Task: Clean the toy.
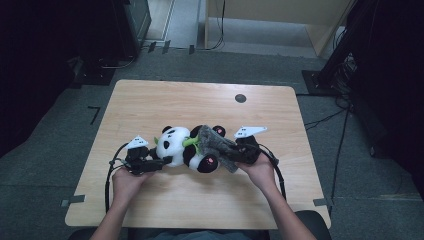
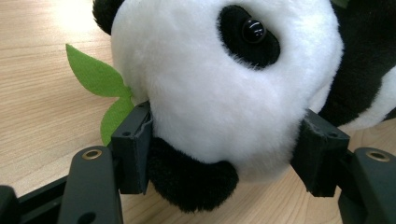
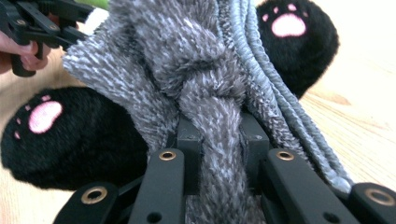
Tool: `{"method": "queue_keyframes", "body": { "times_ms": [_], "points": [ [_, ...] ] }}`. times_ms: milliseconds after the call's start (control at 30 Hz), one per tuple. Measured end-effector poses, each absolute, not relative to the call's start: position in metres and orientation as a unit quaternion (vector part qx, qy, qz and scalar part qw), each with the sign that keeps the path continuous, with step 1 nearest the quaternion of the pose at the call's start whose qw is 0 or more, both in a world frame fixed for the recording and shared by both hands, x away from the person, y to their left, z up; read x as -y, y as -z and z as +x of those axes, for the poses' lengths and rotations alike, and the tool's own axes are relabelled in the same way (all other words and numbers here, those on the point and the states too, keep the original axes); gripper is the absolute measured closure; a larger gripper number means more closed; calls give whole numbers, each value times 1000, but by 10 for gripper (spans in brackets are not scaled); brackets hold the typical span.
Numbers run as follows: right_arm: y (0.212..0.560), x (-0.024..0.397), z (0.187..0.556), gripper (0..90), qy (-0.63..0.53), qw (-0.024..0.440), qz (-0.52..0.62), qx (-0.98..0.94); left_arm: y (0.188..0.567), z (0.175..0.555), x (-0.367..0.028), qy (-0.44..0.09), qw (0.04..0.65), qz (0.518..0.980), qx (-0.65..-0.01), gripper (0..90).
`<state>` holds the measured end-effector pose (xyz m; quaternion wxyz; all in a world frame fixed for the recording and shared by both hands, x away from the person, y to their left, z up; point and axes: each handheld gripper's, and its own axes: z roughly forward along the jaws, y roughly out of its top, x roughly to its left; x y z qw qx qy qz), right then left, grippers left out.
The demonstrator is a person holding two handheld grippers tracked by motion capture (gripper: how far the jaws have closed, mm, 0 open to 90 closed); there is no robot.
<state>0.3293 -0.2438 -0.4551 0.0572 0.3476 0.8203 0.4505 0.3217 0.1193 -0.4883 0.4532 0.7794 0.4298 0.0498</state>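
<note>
High view: the plush panda (image 1: 185, 147) lies on its side mid-table (image 1: 150, 100), a grey knitted garment (image 1: 217, 147) bunched over its legs. Your left gripper (image 1: 152, 164) sits at the head end, your right gripper (image 1: 239, 156) at the garment end.

Left gripper view: jaws pinch the panda's head (image 2: 224, 84) from both sides; the pads dent the fur. A green felt leaf (image 2: 93, 74) sticks out beside one jaw. Risk: soft fur may slide free if you pull hard.

Right gripper view: jaws pressed together on a fold of knit (image 3: 210, 116), between the two black paws (image 3: 299, 42). Risk: a thin pinch may slip, or drag the toy rather than the cloth.
</note>
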Motion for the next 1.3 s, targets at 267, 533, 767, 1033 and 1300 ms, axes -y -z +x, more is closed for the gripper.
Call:
{"method": "queue_keyframes", "body": {
  "times_ms": [267, 533, 767, 1033, 1300],
  "points": [
    [462, 251, 329, 758, -440, 49, 360, -821, 487, 323, -119, -47, 450, 782, -429, 325],
    [466, 258, 331, 759, -416, 43, 372, -828, 487, 323, -120, -46, 452, 781, -428, 325],
    [459, 265, 328, 760, -412, 46, 379, -827, 488, 324, -121, -44, 452, 781, -428, 325],
    [445, 264, 325, 764, -445, 39, 371, -814, 488, 324, -121, -43, 453, 780, -429, 325],
    [418, 247, 324, 765, -479, 58, 347, -804, 489, 322, -120, -46, 457, 777, -431, 324]
  ]
}}
